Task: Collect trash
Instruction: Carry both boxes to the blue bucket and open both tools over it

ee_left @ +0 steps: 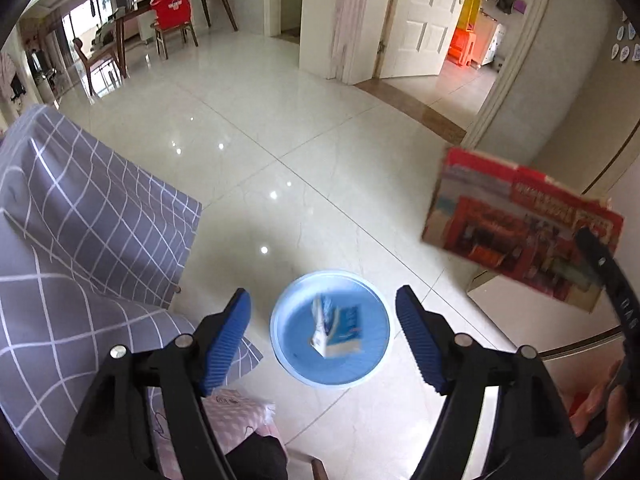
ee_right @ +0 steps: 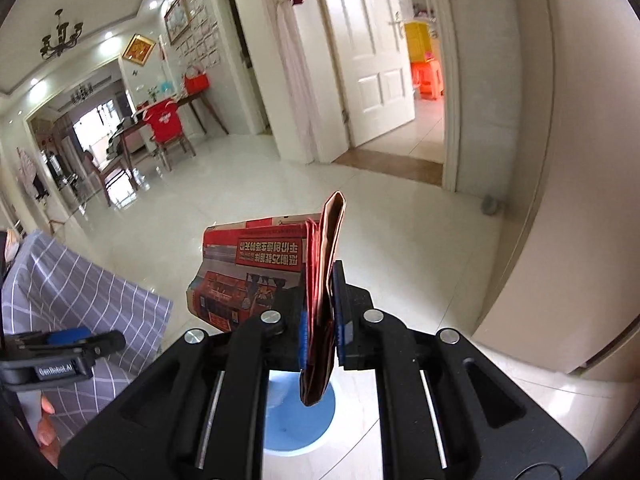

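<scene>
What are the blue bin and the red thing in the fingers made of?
The blue bin looks like smooth plastic: an even colour with a rounded, slightly shiny pale rim. The red thing, clamped by the right gripper, looks like thin printed cardboard: flattened and folded, with brown unprinted edges and worn corners. It may be a squashed box.

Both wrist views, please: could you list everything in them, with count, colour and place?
Bin: one, blue, on the floor below the tools.
Carton: one, blue and white, in or over the bin, blurred.
Flattened box: one, red printed, clamped in the right tool.
Cloth: one, grey checked, left side.
Chair cover: one, red, far room.
Door: one, white, open.
Left tool: open, empty.
Right tool: shut on the box.
</scene>
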